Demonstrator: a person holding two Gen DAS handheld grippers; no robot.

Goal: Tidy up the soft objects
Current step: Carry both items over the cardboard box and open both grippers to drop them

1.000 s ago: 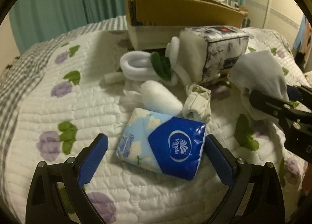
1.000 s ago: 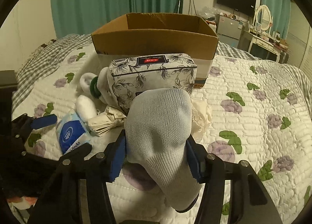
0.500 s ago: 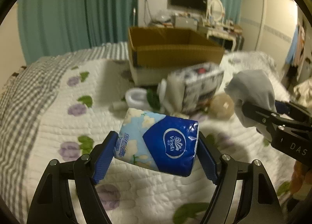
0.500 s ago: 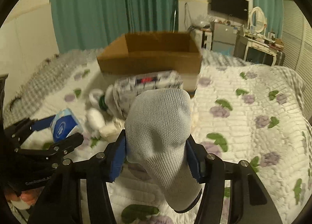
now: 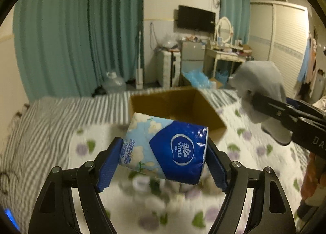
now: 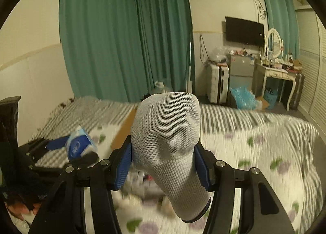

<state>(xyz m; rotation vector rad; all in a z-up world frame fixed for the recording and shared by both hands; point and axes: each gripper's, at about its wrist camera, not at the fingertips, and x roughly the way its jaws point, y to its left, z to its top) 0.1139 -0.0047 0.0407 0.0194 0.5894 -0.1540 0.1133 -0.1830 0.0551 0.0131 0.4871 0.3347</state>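
My left gripper point(image 5: 163, 160) is shut on a blue and white Vinda tissue pack point(image 5: 166, 150) and holds it high above the bed, in front of the open cardboard box point(image 5: 175, 105). My right gripper point(image 6: 164, 164) is shut on a grey sock point(image 6: 169, 140), also raised; the sock hides most of the box point(image 6: 124, 132) in the right wrist view. In the left wrist view the sock point(image 5: 262, 83) and the right gripper show at the right. In the right wrist view the tissue pack point(image 6: 78, 145) shows at the left.
The quilted floral bedspread point(image 5: 254, 152) lies below, blurred, with several soft items point(image 5: 154, 185) under the grippers. Teal curtains point(image 6: 126, 36), a dressing table point(image 6: 279, 73) and a small fridge point(image 6: 240, 71) stand beyond the bed.
My left gripper closed on the tissue pack and lifted it off the bed. Both grippers rose and moved toward the box with their loads; the pile of items dropped below view.
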